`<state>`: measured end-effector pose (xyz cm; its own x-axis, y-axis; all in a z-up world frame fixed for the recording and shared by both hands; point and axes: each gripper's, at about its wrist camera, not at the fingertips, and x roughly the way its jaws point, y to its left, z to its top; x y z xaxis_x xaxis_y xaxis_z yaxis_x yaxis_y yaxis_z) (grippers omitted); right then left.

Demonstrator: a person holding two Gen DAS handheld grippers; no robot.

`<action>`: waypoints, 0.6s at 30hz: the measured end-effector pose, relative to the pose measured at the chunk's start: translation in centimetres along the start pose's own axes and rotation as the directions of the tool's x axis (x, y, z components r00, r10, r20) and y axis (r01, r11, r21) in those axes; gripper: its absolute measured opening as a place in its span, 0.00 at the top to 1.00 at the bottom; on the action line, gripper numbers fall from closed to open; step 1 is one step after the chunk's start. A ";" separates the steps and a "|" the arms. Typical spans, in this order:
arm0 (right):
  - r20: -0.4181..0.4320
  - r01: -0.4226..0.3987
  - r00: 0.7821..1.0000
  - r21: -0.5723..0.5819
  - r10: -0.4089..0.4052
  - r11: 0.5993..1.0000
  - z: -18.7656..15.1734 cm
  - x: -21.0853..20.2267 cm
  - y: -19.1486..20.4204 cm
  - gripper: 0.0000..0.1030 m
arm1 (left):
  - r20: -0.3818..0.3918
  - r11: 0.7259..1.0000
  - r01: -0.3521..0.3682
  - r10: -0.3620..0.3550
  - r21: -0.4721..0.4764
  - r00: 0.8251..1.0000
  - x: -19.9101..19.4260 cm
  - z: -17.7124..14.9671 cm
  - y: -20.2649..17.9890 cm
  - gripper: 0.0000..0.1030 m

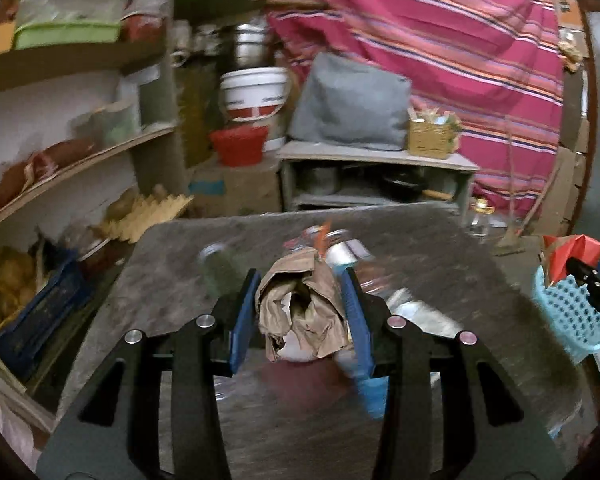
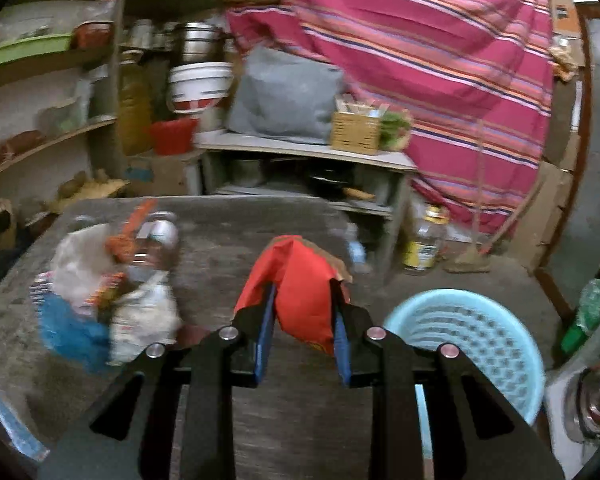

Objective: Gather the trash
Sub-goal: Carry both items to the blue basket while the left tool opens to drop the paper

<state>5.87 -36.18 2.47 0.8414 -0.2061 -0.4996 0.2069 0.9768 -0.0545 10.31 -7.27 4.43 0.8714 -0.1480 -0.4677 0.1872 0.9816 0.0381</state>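
Observation:
My left gripper (image 1: 300, 312) is shut on a crumpled brown paper bag (image 1: 304, 304), held above the grey stone table (image 1: 172, 248). My right gripper (image 2: 302, 320) is shut on a red snack packet (image 2: 300, 292) over the table's right part. In the left wrist view that red packet (image 1: 572, 250) and the right gripper show at the far right. A light blue perforated basket (image 2: 472, 340) stands beside the table's right edge, just right of the right gripper. A heap of loose trash (image 2: 112, 280), with white wrappers, a clear bottle and a blue bag, lies on the table's left part.
Wooden shelves (image 1: 80, 168) with crates and sacks run along the left. A low grey cabinet (image 1: 376, 176) with a grey bag and a wicker box stands behind the table, before a striped pink cloth (image 1: 440, 40). A yellow-labelled jar (image 2: 424, 240) and a green bottle (image 2: 592, 308) stand on the floor.

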 end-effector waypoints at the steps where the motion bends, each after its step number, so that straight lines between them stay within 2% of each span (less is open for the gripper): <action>1: -0.001 0.025 1.000 0.009 -0.025 1.000 0.0 -0.1 -1.5 0.74 | 0.000 1.000 0.020 -0.020 0.006 1.000 0.2 0.3 -1.4 0.61; 5: -0.014 0.125 0.992 0.062 -0.124 0.990 -0.3 -0.3 -7.4 0.74 | -0.005 0.994 0.105 -0.105 0.031 0.994 1.0 0.8 -7.2 0.61; 9: -0.039 0.192 0.981 0.127 -0.188 0.973 -1.2 0.0 -12.4 0.74 | -0.032 0.976 0.202 -0.200 0.078 0.979 2.5 0.1 -14.3 0.61; 12: -0.074 0.229 0.973 0.170 -0.220 0.958 -2.9 0.7 -15.3 0.74 | -0.073 0.954 0.285 -0.278 0.098 0.958 4.0 -1.0 -19.3 0.61; 18: -0.109 0.255 0.966 0.232 -0.236 0.939 -4.8 2.5 -19.4 0.74 | -0.132 0.911 0.386 -0.368 0.146 0.920 6.8 -3.1 -27.6 0.60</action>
<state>1.58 -55.35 -1.93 0.7094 -0.4229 -0.5639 0.5246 0.8511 0.0218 9.67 -34.97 -2.56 0.6733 -0.4820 -0.5606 0.5727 0.8196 -0.0169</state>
